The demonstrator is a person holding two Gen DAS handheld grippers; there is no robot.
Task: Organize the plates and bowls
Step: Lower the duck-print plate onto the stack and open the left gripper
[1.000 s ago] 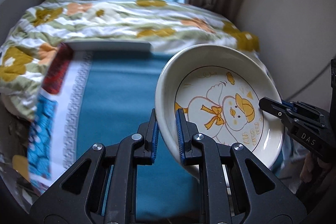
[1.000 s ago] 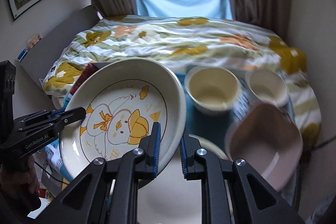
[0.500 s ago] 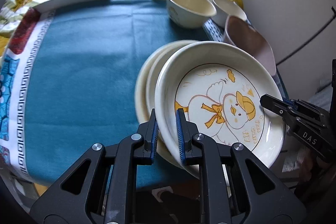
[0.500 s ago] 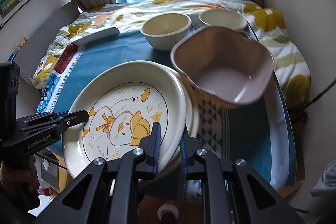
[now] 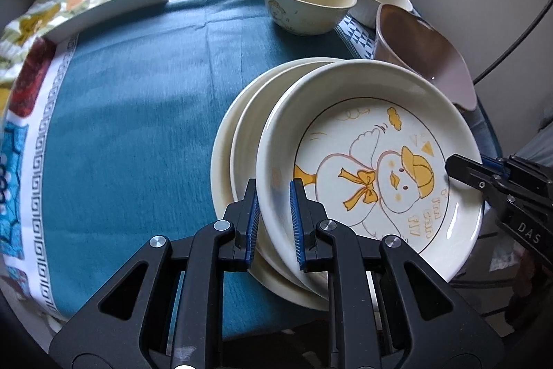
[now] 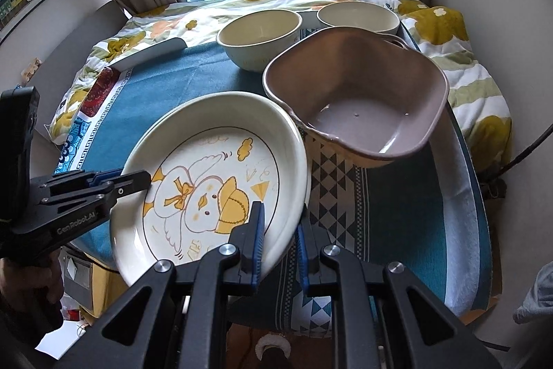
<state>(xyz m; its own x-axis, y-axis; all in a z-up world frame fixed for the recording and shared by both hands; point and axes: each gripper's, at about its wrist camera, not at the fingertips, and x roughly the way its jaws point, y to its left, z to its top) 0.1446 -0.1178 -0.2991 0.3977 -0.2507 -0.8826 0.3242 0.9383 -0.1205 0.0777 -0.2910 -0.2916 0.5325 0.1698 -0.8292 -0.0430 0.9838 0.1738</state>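
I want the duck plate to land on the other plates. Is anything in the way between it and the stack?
Nothing visible is. The duck plate, clamped at opposite rims by the left hand-held gripper and right hand-held gripper, sits right over the plate stack. The brown bowl stands beside it, close to its far rim, not underneath.

Left half of the table (image 5: 131, 113) is wide open; right side's crammed with the brown bowl (image 6: 359, 113), two cream bowls (image 5: 307, 0) and stacked plates (image 5: 235, 168).
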